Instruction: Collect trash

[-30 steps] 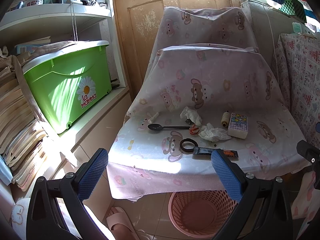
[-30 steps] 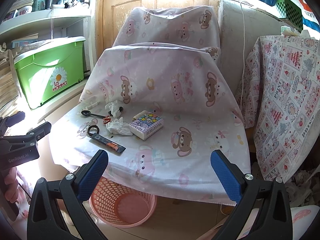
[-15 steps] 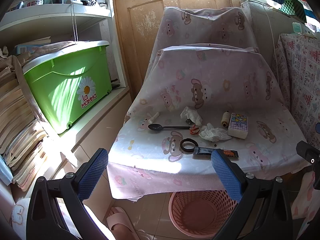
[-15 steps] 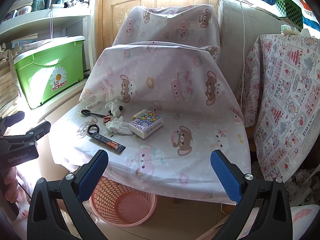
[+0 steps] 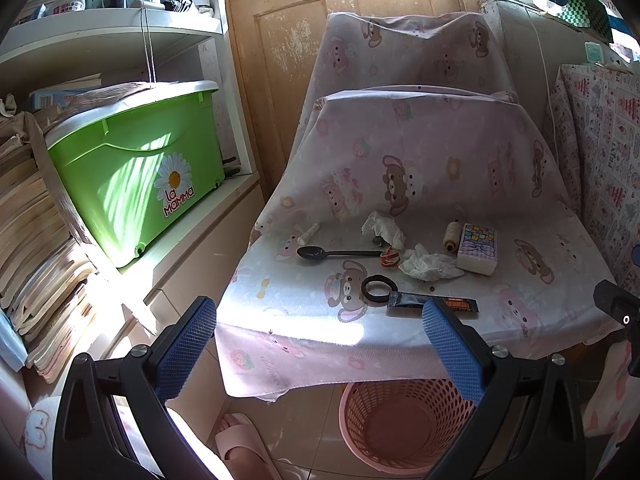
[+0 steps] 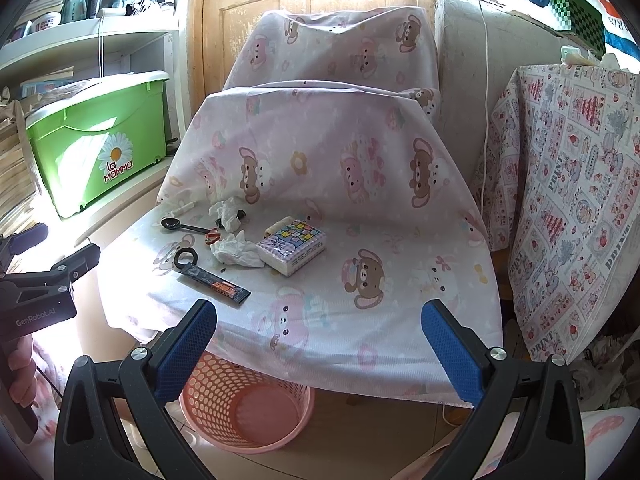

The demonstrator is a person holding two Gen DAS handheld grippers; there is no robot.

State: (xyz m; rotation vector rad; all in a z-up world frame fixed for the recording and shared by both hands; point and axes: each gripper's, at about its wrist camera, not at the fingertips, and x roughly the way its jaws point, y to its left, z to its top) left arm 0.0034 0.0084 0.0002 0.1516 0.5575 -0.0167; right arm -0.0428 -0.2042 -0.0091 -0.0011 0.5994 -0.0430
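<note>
Harsh sunlight, glare perhaps hiding detail left; fisheye-bent edges.

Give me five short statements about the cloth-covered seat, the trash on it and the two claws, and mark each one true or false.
1. Both the left claw and the right claw are open and hold nothing. True.
2. The pink basket stands on the seat. False: it stands on the floor, below the seat's front edge.
3. The black spoon lies on the cloth. True.
4. The crumpled tissue is already in the basket. False: it lies on the cloth beside the tissue pack.
5. The green bin is tipped over. False: it stands upright on the shelf.
</note>
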